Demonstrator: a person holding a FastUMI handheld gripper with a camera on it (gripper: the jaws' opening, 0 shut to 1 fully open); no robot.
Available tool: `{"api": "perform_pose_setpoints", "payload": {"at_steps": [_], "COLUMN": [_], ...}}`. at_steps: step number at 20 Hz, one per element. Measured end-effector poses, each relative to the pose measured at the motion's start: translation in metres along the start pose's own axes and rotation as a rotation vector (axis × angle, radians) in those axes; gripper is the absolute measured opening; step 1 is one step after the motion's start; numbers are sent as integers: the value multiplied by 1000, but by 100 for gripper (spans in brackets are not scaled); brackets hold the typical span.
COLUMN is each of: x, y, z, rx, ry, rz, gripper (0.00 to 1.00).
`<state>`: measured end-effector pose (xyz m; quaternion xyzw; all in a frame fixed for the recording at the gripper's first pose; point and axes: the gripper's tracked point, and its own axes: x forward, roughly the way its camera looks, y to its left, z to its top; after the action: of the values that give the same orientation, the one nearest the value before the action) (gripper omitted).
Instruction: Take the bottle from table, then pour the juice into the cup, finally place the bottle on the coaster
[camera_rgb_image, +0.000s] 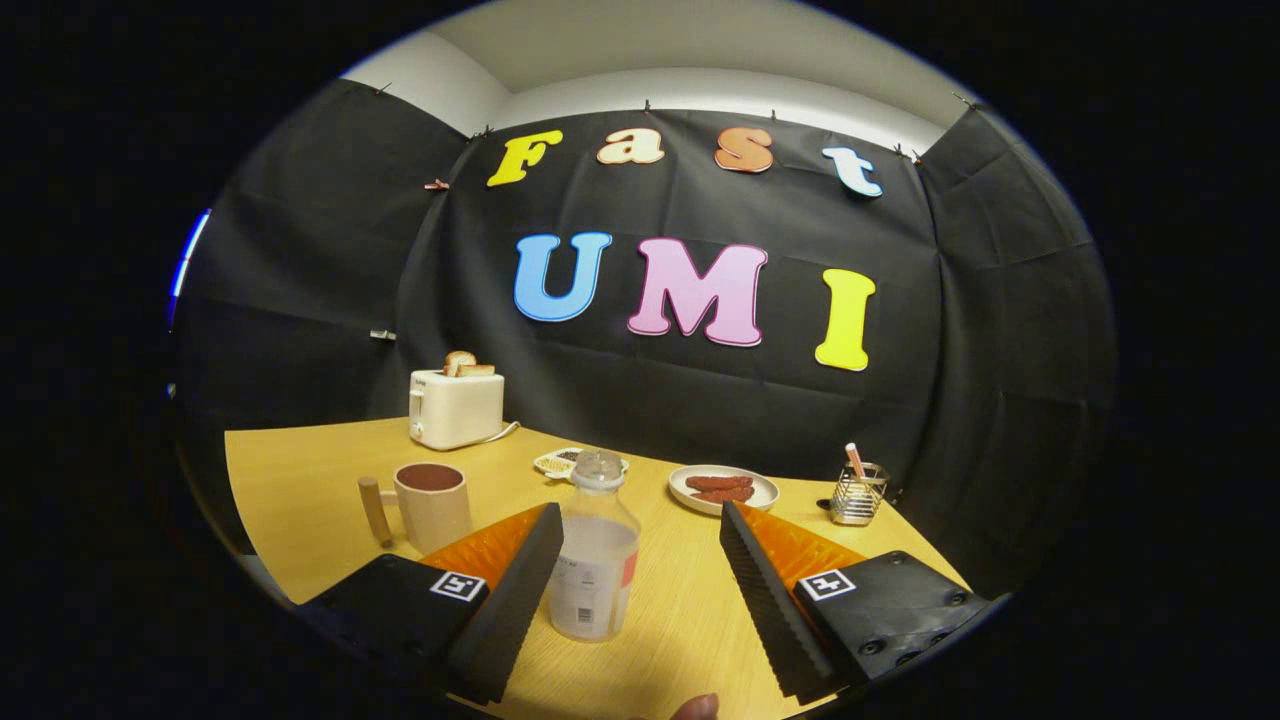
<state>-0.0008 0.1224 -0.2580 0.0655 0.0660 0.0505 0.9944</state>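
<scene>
A clear plastic bottle (594, 570) with pale liquid and a clear cap stands upright on the wooden table (300, 480). It sits between the fingers of my gripper (638, 515), close beside the left finger (515, 590) and well apart from the right finger (765, 590). The gripper is open and neither pad presses the bottle. A beige cup (432, 505) with a wooden handle stands just beyond the left finger, dark inside. A pale patterned coaster (560, 462) lies behind the bottle, partly hidden by its cap.
A white toaster (456, 408) with bread stands at the back left. A plate (690, 495) of sausages lies beyond the right finger, with a wire holder (858, 497) to its right near the table edge. A person's fingertip (695, 708) shows below the fingers.
</scene>
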Motion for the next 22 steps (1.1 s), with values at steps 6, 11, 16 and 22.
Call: {"api": "perform_pose_setpoints", "payload": {"at_steps": [6,11,16,22], "x": [24,44,56,59], "y": [17,21,16,7], "z": [-43,-59,-61,3], "rx": [37,63,50,-183], "ry": [75,100,174,203], "rz": [-50,-98,-189,-274], "gripper": [97,97,77,71]}}
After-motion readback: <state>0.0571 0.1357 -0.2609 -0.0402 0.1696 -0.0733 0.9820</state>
